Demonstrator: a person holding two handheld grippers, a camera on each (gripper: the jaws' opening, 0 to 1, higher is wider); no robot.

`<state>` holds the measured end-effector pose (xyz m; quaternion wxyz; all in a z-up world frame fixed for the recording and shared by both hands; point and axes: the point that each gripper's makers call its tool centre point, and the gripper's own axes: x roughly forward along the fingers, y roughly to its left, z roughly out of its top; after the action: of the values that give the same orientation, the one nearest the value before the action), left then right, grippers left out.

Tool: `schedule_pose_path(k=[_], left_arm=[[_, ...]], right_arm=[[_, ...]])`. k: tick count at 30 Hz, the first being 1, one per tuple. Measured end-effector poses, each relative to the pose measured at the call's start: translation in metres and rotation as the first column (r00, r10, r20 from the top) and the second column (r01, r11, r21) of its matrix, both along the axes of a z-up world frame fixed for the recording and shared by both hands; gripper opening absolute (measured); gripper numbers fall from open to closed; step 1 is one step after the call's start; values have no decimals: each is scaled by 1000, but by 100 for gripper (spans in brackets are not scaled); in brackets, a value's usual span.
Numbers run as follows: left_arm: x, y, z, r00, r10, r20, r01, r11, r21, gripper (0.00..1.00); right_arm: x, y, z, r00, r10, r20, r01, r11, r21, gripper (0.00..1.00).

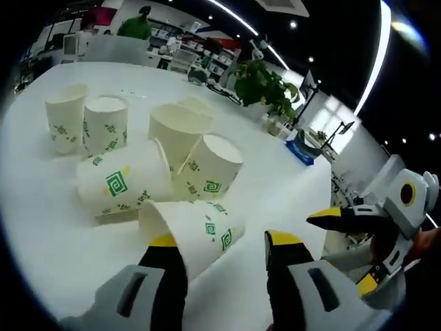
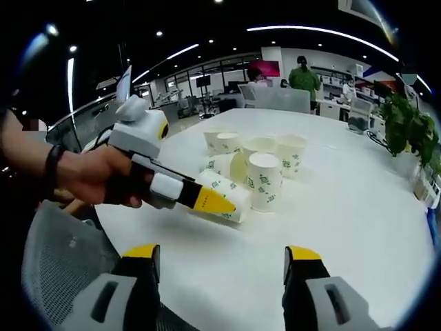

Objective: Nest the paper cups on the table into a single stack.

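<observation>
I am looking along my left gripper [image 1: 224,252], whose two black, yellow-tipped jaws are standing spread apart with nothing pinched between them. The left-hand jaw tip is touching, or just overlapping, a white paper cup with green square-spiral print [image 1: 196,231] that is lying on its side on the round white table [image 1: 62,234], its open mouth turned toward the left of the view. Just beyond it two more of the same printed cups are lying tipped over: one [image 1: 124,181] to the left and one [image 1: 212,167] leaning to the right. Behind these, an upright cup [image 1: 174,131] is standing, and two more [image 1: 105,123] [image 1: 65,116] are standing side by side near the far left. A leafy green potted plant [image 1: 265,86] is sitting at the table's far edge. My right gripper [image 1: 358,231] is showing at the right of this view, well apart from the cups.

In the right gripper view, my right gripper [image 2: 220,258] is hovering over bare table with its jaws wide apart and holding nothing. A hand [image 2: 96,176] is carrying the left gripper, whose yellow tip is resting at the lying cup, near the cluster of cups [image 2: 265,179] at mid-table.
</observation>
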<state>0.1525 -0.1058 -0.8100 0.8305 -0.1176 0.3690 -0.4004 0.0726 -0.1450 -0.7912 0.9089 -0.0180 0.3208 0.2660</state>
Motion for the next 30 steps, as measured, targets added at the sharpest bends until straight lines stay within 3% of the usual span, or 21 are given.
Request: schedule_pose_path(k=[6, 8, 13, 16, 19, 22, 30], left_arm=[[-1, -9, 5, 1000, -3, -15, 2, 997, -81, 10], [-3, -11, 5, 1000, -7, -13, 6, 997, -79, 0], [-12, -15, 8, 999, -44, -7, 43, 996, -83, 0], [-18, -12, 9, 997, -73, 8, 73, 996, -53, 0], [-23, 1, 6, 992, -110, 57, 107, 993, 44, 0], [-33, 9, 11, 983, -158, 92, 148, 984, 101, 0], [-37, 27, 9, 963, -229, 139, 198, 959, 204, 0]], right_arm=[[-1, 1, 0, 1000, 4, -2, -4, 1000, 0, 73], [-1, 1, 0, 1000, 5, -2, -5, 1000, 0, 73], [0, 1, -1, 1000, 5, 0, -5, 1000, 2, 72], [-1, 1, 0, 1000, 6, -1, -6, 1000, 2, 72], [-1, 1, 0, 1000, 7, 1, -7, 1000, 3, 72], [-2, 2, 3, 1000, 7, 4, -7, 1000, 3, 72], [-3, 4, 2, 1000, 22, 5, -22, 1000, 0, 72]])
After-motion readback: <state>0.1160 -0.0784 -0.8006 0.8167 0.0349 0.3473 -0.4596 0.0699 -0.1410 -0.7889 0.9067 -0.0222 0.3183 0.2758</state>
